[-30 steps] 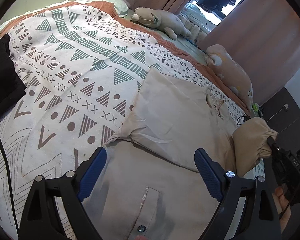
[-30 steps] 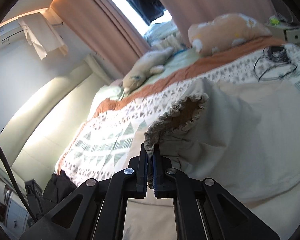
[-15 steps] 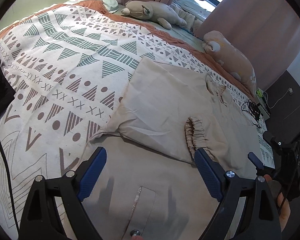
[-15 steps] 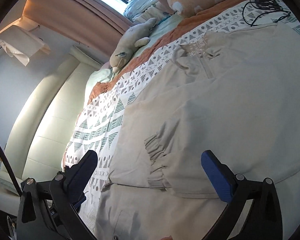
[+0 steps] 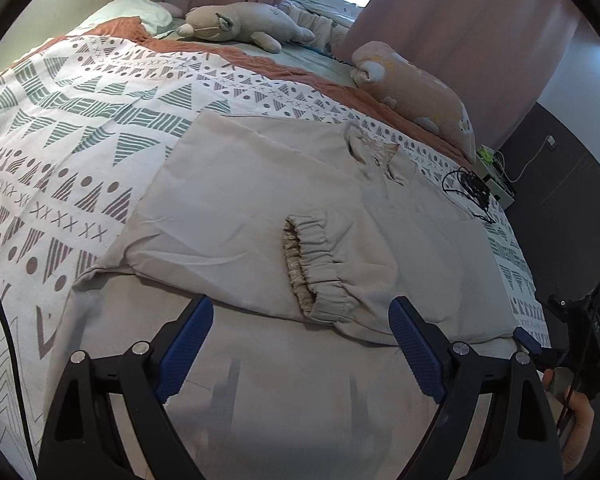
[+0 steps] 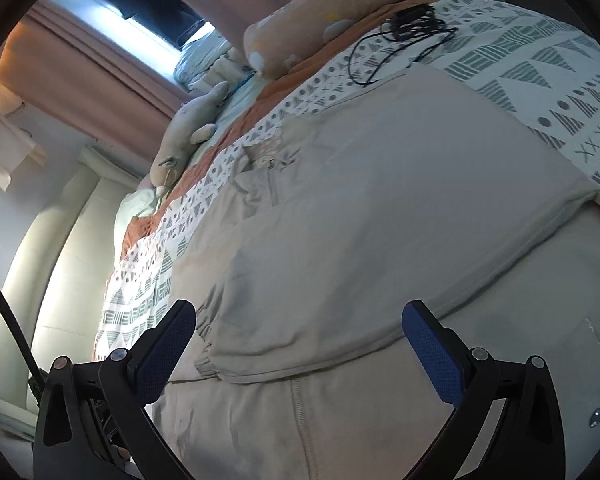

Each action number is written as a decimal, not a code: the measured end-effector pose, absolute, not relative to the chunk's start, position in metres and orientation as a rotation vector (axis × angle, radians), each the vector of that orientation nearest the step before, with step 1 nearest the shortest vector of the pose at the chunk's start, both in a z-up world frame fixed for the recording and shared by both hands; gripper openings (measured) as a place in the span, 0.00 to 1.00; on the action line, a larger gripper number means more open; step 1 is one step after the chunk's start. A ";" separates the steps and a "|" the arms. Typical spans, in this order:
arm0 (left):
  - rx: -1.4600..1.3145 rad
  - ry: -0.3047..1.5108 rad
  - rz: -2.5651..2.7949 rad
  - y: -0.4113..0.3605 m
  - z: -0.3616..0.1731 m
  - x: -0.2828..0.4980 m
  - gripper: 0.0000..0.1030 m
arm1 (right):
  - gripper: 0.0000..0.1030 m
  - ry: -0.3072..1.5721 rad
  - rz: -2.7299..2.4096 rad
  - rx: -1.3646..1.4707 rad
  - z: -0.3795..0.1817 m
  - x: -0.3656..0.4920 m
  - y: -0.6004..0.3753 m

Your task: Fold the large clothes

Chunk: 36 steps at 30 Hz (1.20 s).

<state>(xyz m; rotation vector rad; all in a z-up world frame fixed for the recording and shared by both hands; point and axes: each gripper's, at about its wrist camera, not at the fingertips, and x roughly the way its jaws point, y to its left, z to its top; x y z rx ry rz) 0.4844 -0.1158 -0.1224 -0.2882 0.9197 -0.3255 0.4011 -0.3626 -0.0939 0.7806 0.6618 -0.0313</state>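
A big beige jacket (image 5: 236, 200) lies flat on the bed, on top of a white bedspread (image 5: 80, 120) with green and brown triangles; both sleeves are folded in over its chest; the sleeve cuff (image 5: 312, 260) with the stretchy band rests near the middle, just past the left tool (image 5: 300, 344); the collar (image 5: 374, 152) points to the far side of the bed; the left tool hangs over the lower part of the jacket with its blue pads wide apart and nothing in it; the right tool (image 6: 300, 356) is spread wide too, with no cloth between its pads; two soft toy animals (image 5: 240, 28) lie by the curtain; a black cable (image 5: 468, 190) sits on the bedspread beside the jacket, near the collar; a hand (image 5: 576, 424) shows at the right edge of the left view, holding the other tool.
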 end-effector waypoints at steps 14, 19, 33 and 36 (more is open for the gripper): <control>-0.193 1.084 -0.354 -0.178 -0.182 0.508 0.55 | 0.93 0.651 -0.295 0.915 -0.121 0.338 -0.443; -0.185 1.076 -0.309 -0.182 -0.195 0.522 0.52 | 0.81 0.665 -0.310 0.955 -0.131 0.348 -0.449; -0.156 1.015 -0.244 -0.180 -0.199 0.547 0.43 | 0.46 0.605 -0.325 1.067 -0.151 0.355 -0.482; -0.175 1.051 -0.246 -0.178 -0.196 0.546 0.43 | 0.46 0.608 -0.310 1.102 -0.154 0.352 -0.487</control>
